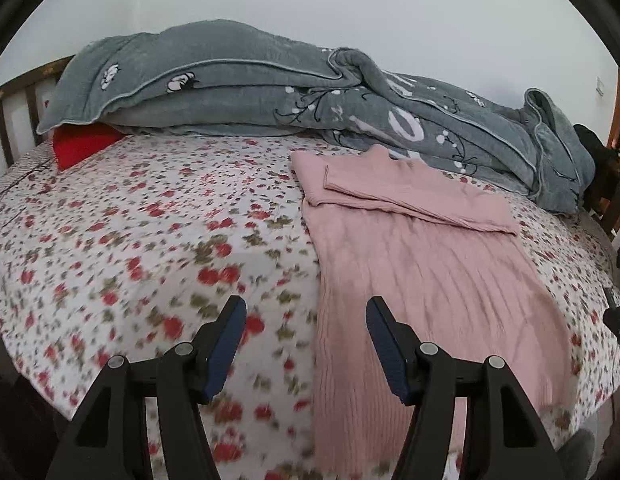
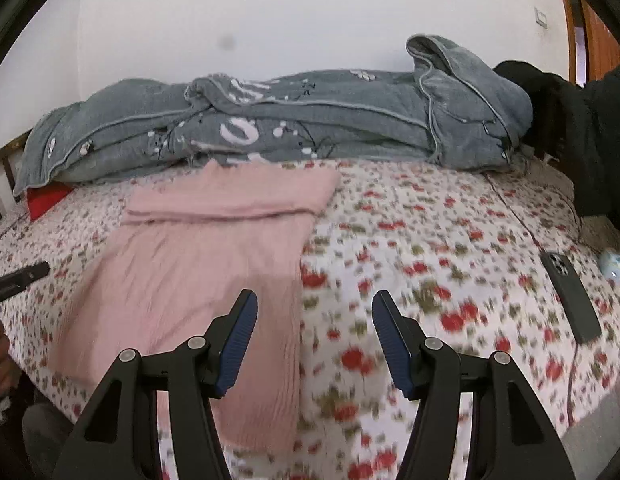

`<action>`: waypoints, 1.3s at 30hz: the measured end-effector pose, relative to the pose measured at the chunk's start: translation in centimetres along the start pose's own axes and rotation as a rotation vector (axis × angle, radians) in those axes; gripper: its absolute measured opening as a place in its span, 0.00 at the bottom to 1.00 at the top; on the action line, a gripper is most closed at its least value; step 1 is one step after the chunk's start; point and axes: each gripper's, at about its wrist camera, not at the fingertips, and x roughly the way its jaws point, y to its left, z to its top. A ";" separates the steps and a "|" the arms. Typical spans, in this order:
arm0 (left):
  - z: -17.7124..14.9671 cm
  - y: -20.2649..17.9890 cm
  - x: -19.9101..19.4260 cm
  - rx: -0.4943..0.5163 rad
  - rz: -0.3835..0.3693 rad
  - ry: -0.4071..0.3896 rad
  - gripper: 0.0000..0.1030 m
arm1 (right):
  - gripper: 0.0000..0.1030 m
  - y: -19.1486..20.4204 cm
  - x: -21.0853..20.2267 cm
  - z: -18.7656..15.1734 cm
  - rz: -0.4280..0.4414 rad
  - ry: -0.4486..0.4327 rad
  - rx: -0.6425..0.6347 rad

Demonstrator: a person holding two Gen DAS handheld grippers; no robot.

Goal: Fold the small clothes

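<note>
- Pink knit sweater (image 1: 422, 280) lies flat on the floral bedsheet (image 1: 149, 240), collar end just short of the grey quilt (image 1: 269, 88); sleeves already folded across the chest, hem twd the near bed edge.
- Likely next step: hem-to-collar fold. Grab both hem corners at the same level, lift evenly, lay the hem on the sleeve band w/o dragging the knit.
- Left gripper (image 1: 305, 340): released, nothing btwn jaws, angled down over the sweater's left edge.
- Right gripper (image 2: 314, 332): released, empty, angled down over the sweater's right edge.
- Phone (image 2: 570, 300) lies well right of the sweater.
</note>
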 end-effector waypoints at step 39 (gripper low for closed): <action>-7.4 -0.1 3.6 -0.046 -0.197 0.224 0.27 | 0.32 2.8 4.8 -7.7 0.139 0.189 -0.028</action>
